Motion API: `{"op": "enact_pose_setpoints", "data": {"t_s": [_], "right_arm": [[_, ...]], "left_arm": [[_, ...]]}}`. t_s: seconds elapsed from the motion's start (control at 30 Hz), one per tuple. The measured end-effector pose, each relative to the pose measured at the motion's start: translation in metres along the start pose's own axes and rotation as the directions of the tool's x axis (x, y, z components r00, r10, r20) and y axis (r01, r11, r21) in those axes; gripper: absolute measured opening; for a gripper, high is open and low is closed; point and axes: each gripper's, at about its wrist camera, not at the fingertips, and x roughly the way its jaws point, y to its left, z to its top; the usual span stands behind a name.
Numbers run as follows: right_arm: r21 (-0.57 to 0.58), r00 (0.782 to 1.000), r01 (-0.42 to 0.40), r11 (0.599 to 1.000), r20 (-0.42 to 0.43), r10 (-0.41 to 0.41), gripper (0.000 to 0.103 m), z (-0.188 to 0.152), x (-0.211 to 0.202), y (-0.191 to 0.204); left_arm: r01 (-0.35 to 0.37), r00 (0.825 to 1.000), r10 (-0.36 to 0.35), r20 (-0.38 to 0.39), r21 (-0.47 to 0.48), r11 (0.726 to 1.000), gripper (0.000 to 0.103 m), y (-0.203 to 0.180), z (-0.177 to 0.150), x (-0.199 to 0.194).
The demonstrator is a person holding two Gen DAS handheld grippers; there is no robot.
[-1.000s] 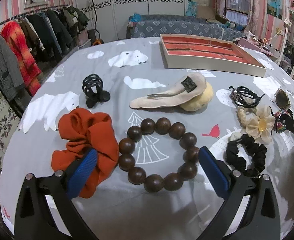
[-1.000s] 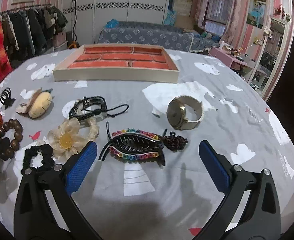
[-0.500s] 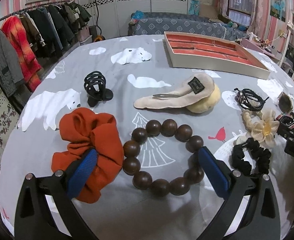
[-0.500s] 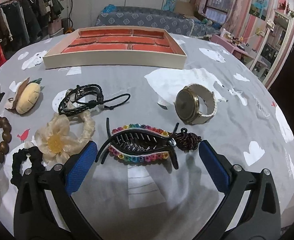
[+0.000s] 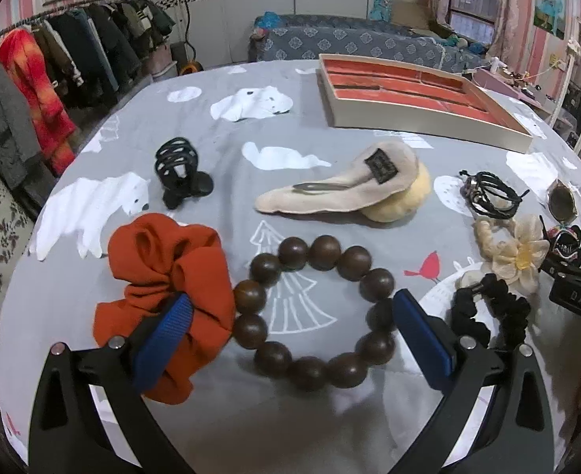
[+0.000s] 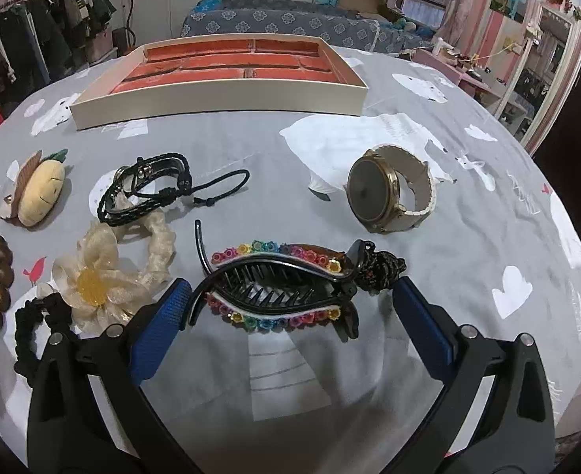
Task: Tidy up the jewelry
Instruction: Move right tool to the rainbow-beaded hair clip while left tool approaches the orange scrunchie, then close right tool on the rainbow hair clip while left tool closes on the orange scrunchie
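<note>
My left gripper (image 5: 290, 316) is open, its blue pads on either side of a brown wooden bead bracelet (image 5: 314, 312) on the grey cloth; the left pad overlaps an orange scrunchie (image 5: 164, 276). My right gripper (image 6: 290, 300) is open around a black claw clip (image 6: 278, 288) with rainbow flowers. A cream tray (image 6: 219, 98) with red compartments stands at the back, also seen in the left wrist view as the tray (image 5: 428, 118). A gold watch (image 6: 389, 193) lies to the right of the clip.
Also on the cloth: a small black claw clip (image 5: 179, 173), a beige plush hair clip (image 5: 349, 189), black cord bracelets (image 6: 148, 189), a cream flower scrunchie (image 6: 112, 272) and a black scrunchie (image 6: 41, 328). A clothes rack (image 5: 53, 63) and a sofa (image 6: 282, 19) stand behind.
Both grippers have moved forward and lower: the bead bracelet now sits between the left pads, and the rainbow claw clip between the right pads. Both remain open.
</note>
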Motion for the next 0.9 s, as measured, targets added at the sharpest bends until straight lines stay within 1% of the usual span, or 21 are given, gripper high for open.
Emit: {"op": "enact_pose_setpoints", "data": {"t_s": [0.1, 0.23, 0.37, 0.5, 0.57, 0.6, 0.63, 0.73, 0.87, 0.9], "right_arm": [[0.006, 1.000, -0.020, 1.000, -0.002, 0.020, 0.097, 0.000, 0.001, -0.001], [0.005, 1.000, -0.026, 1.000, 0.001, 0.026, 0.094, -0.001, 0.001, -0.001], [-0.007, 1.000, -0.027, 1.000, 0.005, 0.027, 0.090, 0.000, 0.000, 0.001], [-0.019, 0.999, -0.030, 0.999, 0.012, 0.030, 0.084, 0.001, -0.001, 0.002], [-0.020, 0.999, -0.040, 0.999, 0.013, 0.040, 0.082, 0.001, -0.001, 0.001], [-0.020, 0.999, -0.047, 0.999, 0.014, 0.047, 0.079, 0.000, -0.002, 0.001], [-0.021, 0.999, -0.051, 0.998, 0.016, 0.051, 0.079, 0.000, -0.002, 0.001], [-0.025, 0.998, -0.057, 0.998, 0.016, 0.058, 0.079, 0.000, -0.001, 0.000], [-0.027, 0.998, -0.066, 0.997, 0.011, 0.067, 0.079, 0.001, 0.001, 0.000], [-0.028, 0.997, -0.070, 0.997, 0.011, 0.070, 0.079, 0.001, 0.001, 0.000]], "left_arm": [[0.002, 1.000, -0.002, -0.002, -0.019, 1.000, 0.099, 0.010, 0.000, -0.001], [-0.007, 1.000, 0.007, -0.005, -0.025, 1.000, 0.099, 0.018, -0.001, 0.000], [0.002, 1.000, -0.002, -0.009, -0.019, 1.000, 0.099, 0.020, -0.002, 0.004], [0.026, 0.999, -0.027, -0.020, -0.022, 0.999, 0.097, 0.022, -0.001, 0.010], [0.033, 0.999, -0.034, -0.024, -0.027, 0.999, 0.093, 0.023, -0.001, 0.011], [0.032, 0.999, -0.033, -0.024, -0.027, 0.999, 0.086, 0.024, -0.001, 0.011], [0.027, 0.999, -0.028, -0.024, -0.025, 0.999, 0.080, 0.024, -0.001, 0.011], [0.016, 0.999, -0.017, -0.033, -0.028, 0.999, 0.071, 0.026, -0.003, 0.014], [0.031, 0.999, -0.032, -0.030, -0.039, 0.999, 0.068, 0.030, -0.002, 0.016], [0.028, 0.999, -0.029, -0.029, -0.039, 0.999, 0.066, 0.030, -0.002, 0.016]]}}
